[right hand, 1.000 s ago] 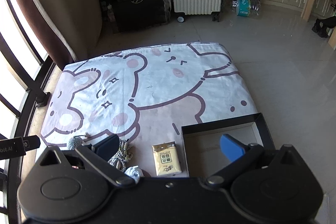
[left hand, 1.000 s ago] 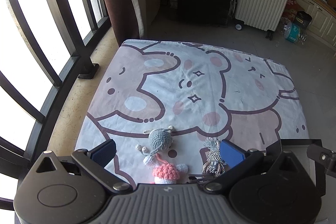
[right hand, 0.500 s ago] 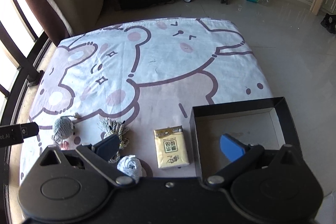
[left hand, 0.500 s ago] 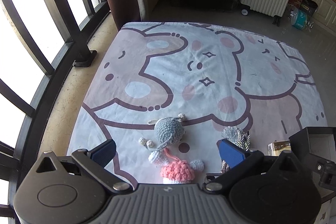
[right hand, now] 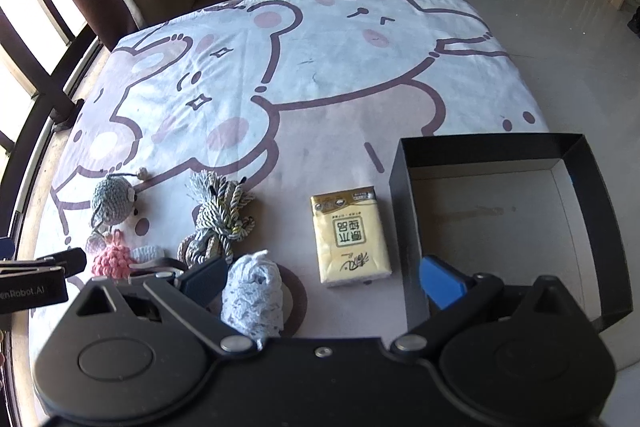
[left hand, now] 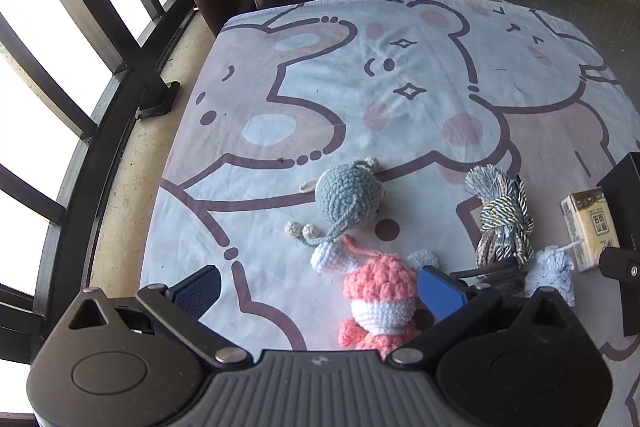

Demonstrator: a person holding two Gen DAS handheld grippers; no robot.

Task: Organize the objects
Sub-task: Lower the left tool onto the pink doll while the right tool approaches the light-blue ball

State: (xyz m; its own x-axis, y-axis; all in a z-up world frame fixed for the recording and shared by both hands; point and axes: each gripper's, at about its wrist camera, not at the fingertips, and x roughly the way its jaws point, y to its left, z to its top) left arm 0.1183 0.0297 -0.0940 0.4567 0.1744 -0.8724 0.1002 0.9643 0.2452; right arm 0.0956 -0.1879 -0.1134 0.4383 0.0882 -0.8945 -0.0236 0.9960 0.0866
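Both grippers hang over the cartoon blanket (right hand: 344, 75) with their jaws spread wide and nothing between them. The left gripper (left hand: 320, 287) is low over the crocheted doll (left hand: 376, 291), whose pink body lies just inside its right-hand finger, while the grey knitted head (left hand: 346, 197) lies farther out. The right gripper (right hand: 320, 281) hovers near the tissue pack (right hand: 350, 235), which lies flat just beside the open black box (right hand: 496, 147); the box looks to have nothing in it. A bundle of twisted rope (right hand: 218, 217) and a small white knitted pouch (right hand: 254, 293) lie between the doll and the pack. All of it looks light and soft. The doll should squash and sag, so I'd pinch its plump pink middle, not the thin yarn neck. The tissue pack's wrapper looks slick, so a grip across its narrow sides seems safest.
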